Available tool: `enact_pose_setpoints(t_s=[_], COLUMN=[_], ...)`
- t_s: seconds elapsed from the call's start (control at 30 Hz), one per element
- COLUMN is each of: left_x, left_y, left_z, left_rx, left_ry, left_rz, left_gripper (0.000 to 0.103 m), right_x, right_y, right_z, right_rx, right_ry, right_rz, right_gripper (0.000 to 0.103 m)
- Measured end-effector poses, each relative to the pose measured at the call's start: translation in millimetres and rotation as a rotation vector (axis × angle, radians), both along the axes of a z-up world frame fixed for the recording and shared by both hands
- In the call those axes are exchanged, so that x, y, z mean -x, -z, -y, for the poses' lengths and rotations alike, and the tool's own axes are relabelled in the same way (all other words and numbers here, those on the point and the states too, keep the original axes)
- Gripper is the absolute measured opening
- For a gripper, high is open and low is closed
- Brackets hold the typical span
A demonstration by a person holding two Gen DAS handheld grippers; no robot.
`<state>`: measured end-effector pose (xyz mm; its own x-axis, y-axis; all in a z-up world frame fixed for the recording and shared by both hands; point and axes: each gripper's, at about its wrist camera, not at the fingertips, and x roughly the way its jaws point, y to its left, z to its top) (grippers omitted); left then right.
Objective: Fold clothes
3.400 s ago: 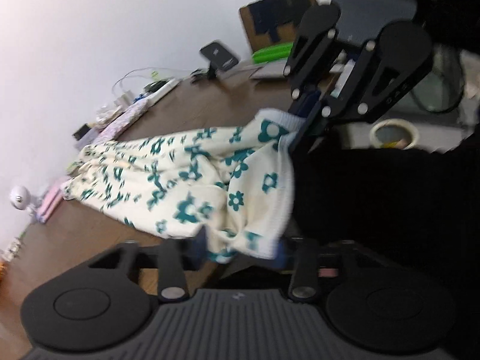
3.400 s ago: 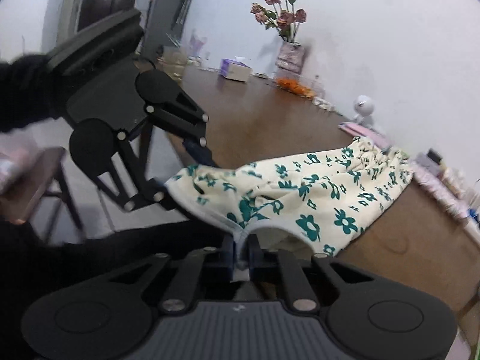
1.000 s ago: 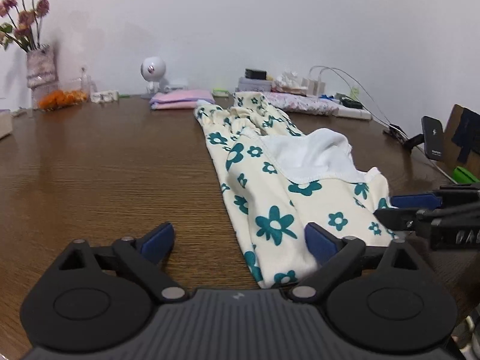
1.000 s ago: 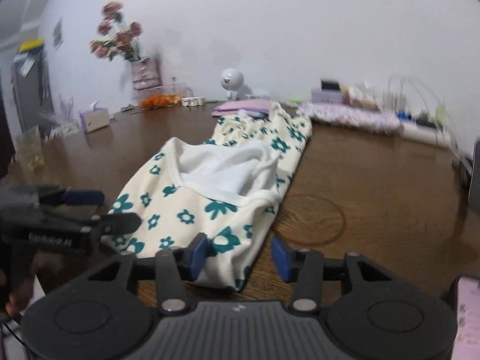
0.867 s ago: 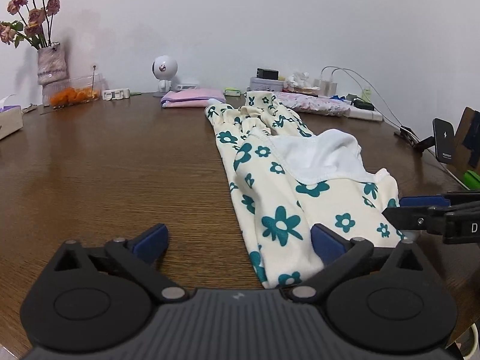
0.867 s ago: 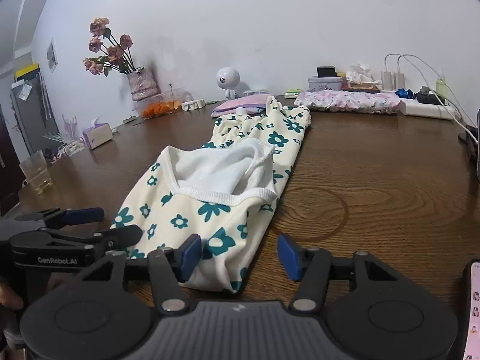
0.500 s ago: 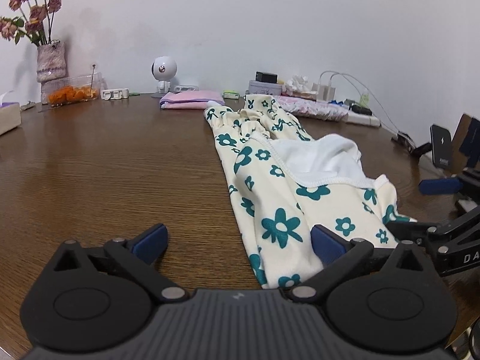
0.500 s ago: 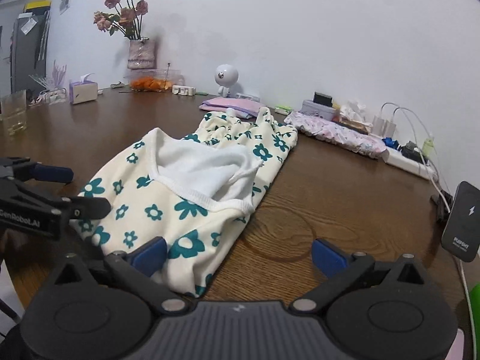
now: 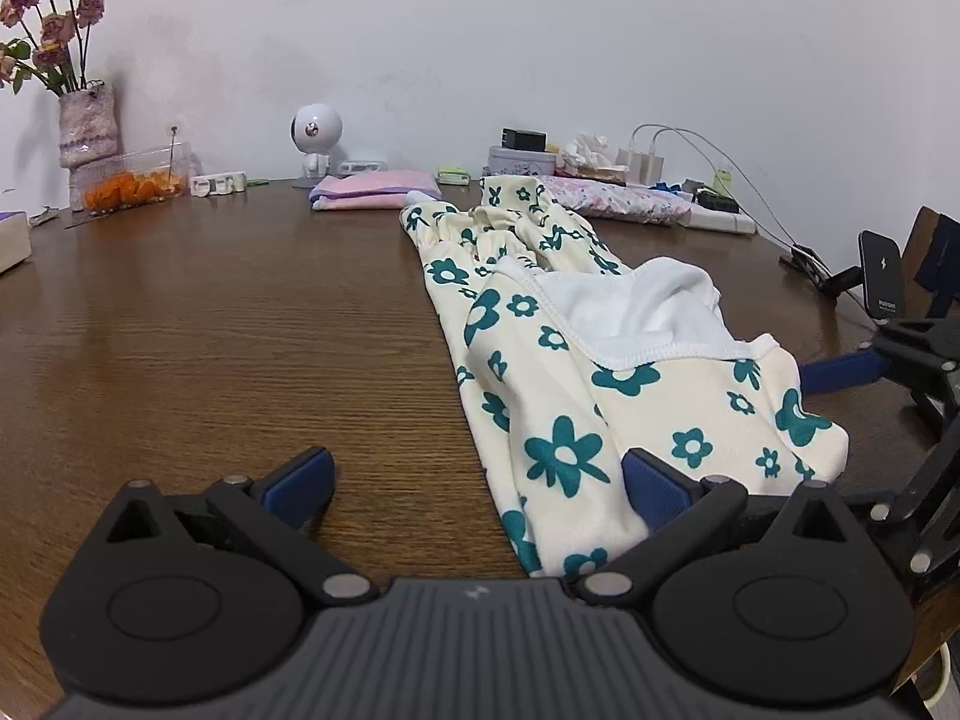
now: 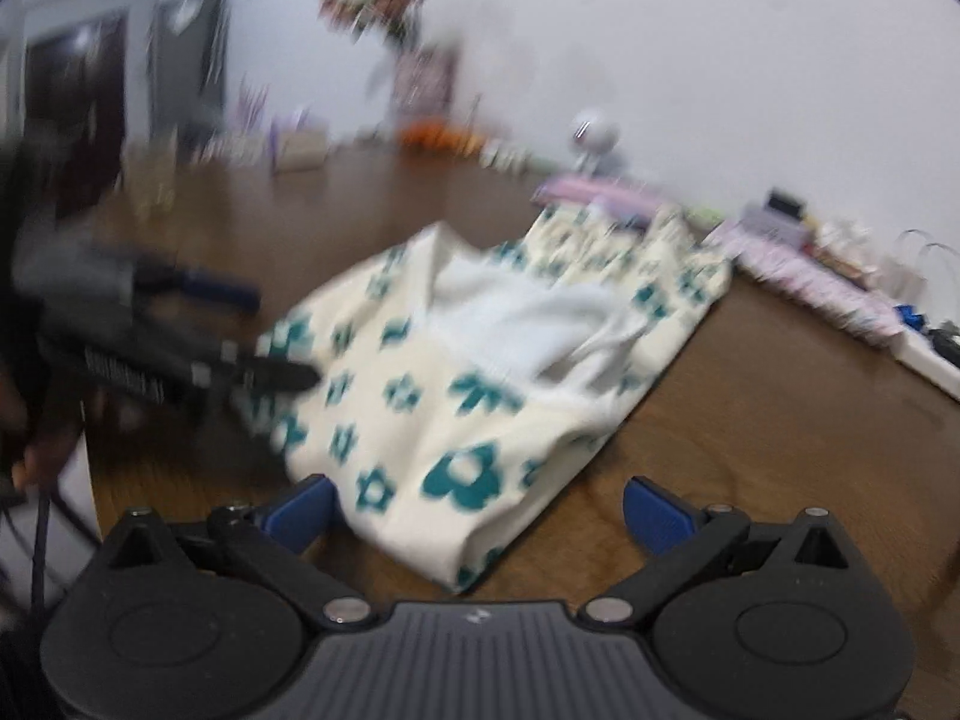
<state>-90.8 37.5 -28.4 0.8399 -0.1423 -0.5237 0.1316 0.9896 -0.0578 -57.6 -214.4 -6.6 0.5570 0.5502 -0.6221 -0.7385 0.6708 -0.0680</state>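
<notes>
The wooden table (image 9: 210, 324) carries the floral garment (image 9: 558, 384), laid lengthwise toward the wall: light, limp cotton, best pinched at its near hem corners. Left gripper (image 9: 477, 480) and right gripper (image 10: 477, 507) gape wide, empty, flanking that hem.

The garment (image 9: 558, 372) is cream with a scatter of teal flowers, large and small, and its turned-out lining is plain white, on a dark brown wood-grain table (image 9: 210, 324). Beyond the garment lie a folded pink and lilac cloth (image 9: 375, 189) and a pale pink small-flowered cloth (image 9: 624, 204). Left of the garment, orange pieces fill a clear box (image 9: 135, 183) beside a lilac-patterned vase (image 9: 87, 126) of dusty pink roses.
</notes>
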Motion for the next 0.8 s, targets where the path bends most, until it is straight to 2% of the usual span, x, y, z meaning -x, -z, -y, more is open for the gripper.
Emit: enact_pose_setpoints(t_s=[0.13, 0.8], left_x=[2.3, 3.5], left_y=[2.6, 3.5], left_z=[0.2, 0.3], left_rx=[0.0, 0.009], left_ry=[-0.004, -0.002], left_rz=[0.02, 0.033], left_gripper=[0.103, 0.103], right_x=[-11.9, -9.1], right_y=[2.6, 4.4], right_z=[-4.3, -3.8], right_rx=[-0.036, -0.032], right_ry=[0.011, 0.016], right_rz=[-0.073, -0.07], right_gripper=[0.103, 0.103])
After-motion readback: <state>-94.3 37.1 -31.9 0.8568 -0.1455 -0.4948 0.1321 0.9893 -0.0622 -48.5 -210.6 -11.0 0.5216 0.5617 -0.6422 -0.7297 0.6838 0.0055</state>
